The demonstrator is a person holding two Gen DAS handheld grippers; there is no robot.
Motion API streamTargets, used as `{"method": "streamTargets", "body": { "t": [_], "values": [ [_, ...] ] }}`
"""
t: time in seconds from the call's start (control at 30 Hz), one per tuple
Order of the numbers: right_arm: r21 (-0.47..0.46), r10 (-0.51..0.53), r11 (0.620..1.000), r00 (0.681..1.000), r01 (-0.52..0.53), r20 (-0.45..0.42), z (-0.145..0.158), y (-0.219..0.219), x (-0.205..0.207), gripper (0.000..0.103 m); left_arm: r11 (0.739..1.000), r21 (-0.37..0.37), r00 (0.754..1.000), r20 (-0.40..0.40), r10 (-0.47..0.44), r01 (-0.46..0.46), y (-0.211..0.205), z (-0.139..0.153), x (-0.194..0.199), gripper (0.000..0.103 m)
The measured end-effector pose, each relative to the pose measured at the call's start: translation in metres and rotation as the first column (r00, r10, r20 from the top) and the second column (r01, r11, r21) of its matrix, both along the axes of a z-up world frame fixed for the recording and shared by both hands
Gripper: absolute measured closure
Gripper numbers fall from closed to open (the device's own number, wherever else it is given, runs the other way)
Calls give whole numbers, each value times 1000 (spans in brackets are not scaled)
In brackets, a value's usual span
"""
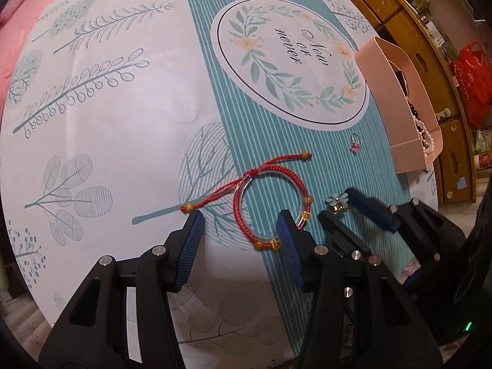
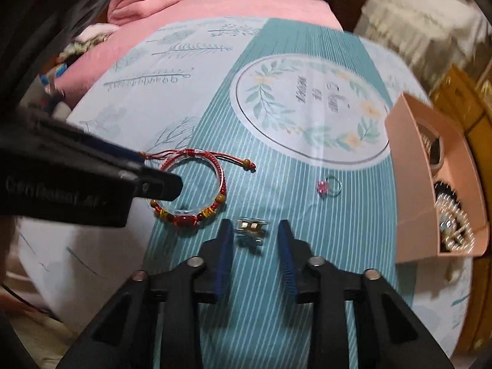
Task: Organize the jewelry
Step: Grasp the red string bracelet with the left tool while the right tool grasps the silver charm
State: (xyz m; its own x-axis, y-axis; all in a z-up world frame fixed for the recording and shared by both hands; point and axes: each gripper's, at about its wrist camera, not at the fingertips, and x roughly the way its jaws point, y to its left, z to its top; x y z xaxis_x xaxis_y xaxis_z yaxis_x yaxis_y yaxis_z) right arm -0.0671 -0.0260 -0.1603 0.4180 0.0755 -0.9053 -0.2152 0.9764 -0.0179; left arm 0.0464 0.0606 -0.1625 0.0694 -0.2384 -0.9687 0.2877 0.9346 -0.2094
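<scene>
A round bench (image 1: 123, 123) covered by a printed cloth with a teal striped band carries everything; beyond it lies a pink bed (image 2: 215, 9), and wooden cabinets (image 1: 415, 46) stand along the right.

At the bench's right edge sits a pink organizer box (image 2: 409, 160). Its compartments already hold a pearl strand (image 1: 426, 135) and other dark and beaded pieces, so part of the sorting looks done.

Three pieces are left on the cloth. The largest is a red braided bracelet (image 1: 243, 212) with amber beads and loose cord tails, lying flat on the near part of the striped band. To its right, near the bench's front, is a small flower-topped gold earring (image 2: 250, 230), blurred in the right wrist view. Farther off, between the bracelet and the box, lies a thin ring with a pink stone (image 2: 327, 186).

The left tool (image 1: 240, 224) stands about half open over the bracelet: one finger sits just beside a cord tail, the other inside the loop, and the near arc of the braid lies between them. The pads do not press on it, so nothing is held.

The right tool (image 2: 253, 236) straddles the earring, fairly narrow, with a gap visible on each side; it grips nothing yet.

My judgement: the task is roughly midway, with three pieces still to reach the box.
</scene>
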Motion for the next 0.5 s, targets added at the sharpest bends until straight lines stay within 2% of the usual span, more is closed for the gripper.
{"method": "streamTargets", "body": {
  "t": [0.17, 0.33, 0.37, 0.4, 0.5],
  "values": [
    [36, -43, 998, 999, 44, -23, 2, -9, 0, 84, 999, 36, 1000, 18, 12, -13, -5, 0, 2, 72],
    [62, -84, 994, 996, 86, -33, 8, -25, -4, 84, 988, 153, 999, 29, -18, 14, -20, -2, 3, 87],
    [67, -92, 993, 995, 94, -34, 9, -29, -4, 84, 985, 171, 999, 26, -29, 24, -24, -3, 4, 95],
    [73, -102, 992, 994, 104, -34, 11, -32, -5, 84, 983, 180, 999, 13, -43, 40, -28, -5, 5, 98],
    [86, -125, 988, 992, 127, -32, 18, -38, -6, 84, 982, 176, 997, -6, -71, 71, -35, -6, 7, 100]
  ]
}}
